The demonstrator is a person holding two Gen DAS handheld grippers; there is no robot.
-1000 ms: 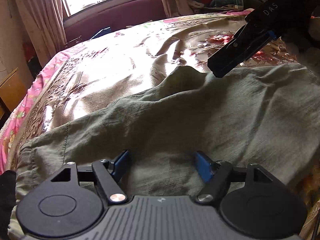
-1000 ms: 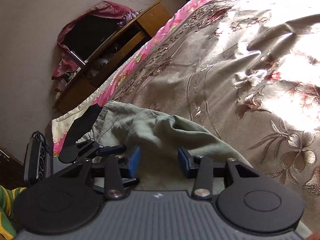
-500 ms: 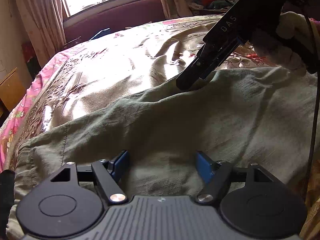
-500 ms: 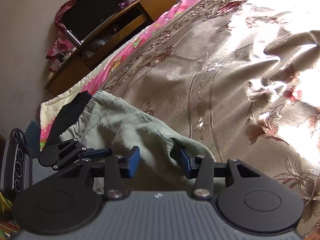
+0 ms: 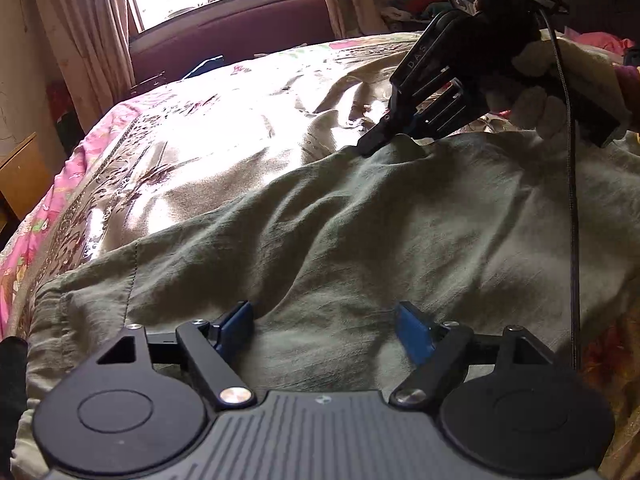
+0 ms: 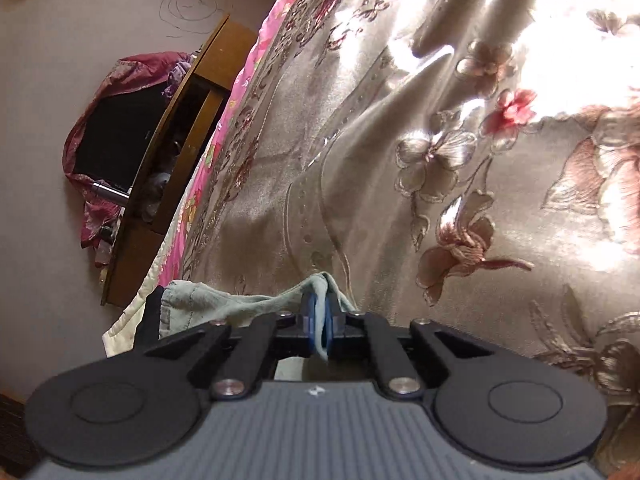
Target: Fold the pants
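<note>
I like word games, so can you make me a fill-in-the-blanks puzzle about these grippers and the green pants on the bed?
1. The right gripper has just closed, and its blue pads now pinch a fold of the ____.
2. The left gripper hovers over the pants with its jaws ____.
3. The pants lie on a shiny bedspread patterned with ____.
4. Daylight comes through a ____ behind the bed.

Missing words: pants; open; flowers; window

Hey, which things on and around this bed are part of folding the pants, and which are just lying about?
Part of the job:
- green pants
- right tool, just closed on a pinch of the pants' edge
- left tool, open over the pants

Just lying about:
- floral bedspread
- wooden cabinet
- curtains
</note>
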